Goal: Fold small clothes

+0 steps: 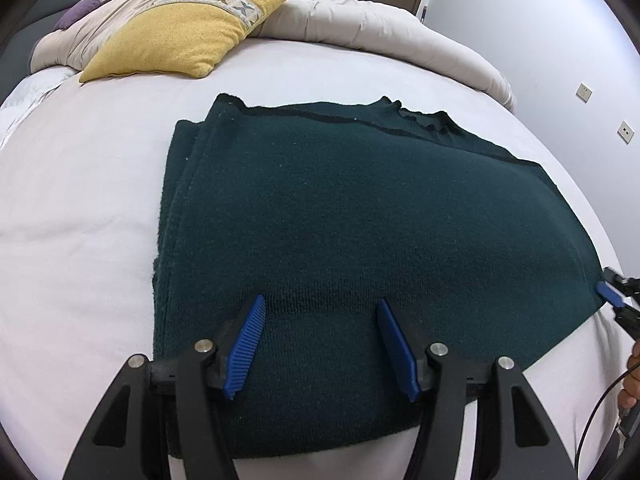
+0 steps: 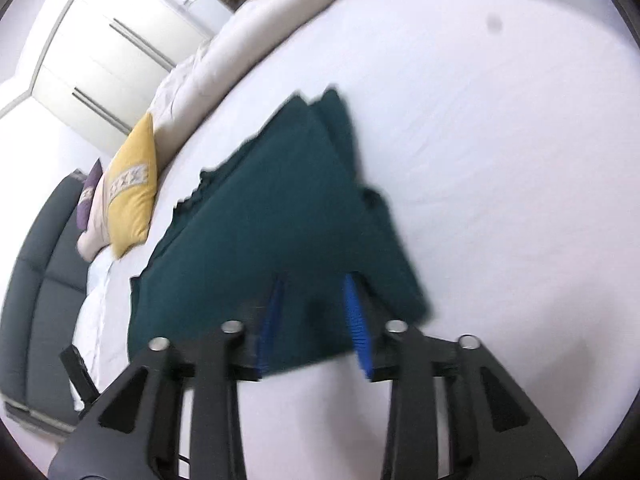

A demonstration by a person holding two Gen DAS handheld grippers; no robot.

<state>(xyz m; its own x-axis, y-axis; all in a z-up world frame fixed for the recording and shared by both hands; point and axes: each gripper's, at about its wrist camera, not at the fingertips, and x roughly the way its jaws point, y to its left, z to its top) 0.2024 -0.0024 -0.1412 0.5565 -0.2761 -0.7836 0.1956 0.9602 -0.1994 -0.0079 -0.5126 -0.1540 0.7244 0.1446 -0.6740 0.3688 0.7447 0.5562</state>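
Observation:
A dark green knit sweater [image 1: 360, 232] lies folded into a flat block on the white bed sheet [image 1: 80, 208]. My left gripper [image 1: 322, 304] hovers open over its near edge, blue pads spread apart and empty. My right gripper [image 1: 610, 294] shows at the sweater's right corner in the left wrist view. In the blurred right wrist view the right gripper [image 2: 316, 280] is open over the sweater [image 2: 272, 220], its blue pads apart with the near corner between them.
A yellow pillow [image 1: 188, 32] and a purple one [image 1: 100, 0] lie at the head of the bed. A bunched cream duvet [image 1: 380, 36] runs along the far side. A dark sofa [image 2: 36, 264] and white wardrobe [image 2: 108, 40] stand beyond.

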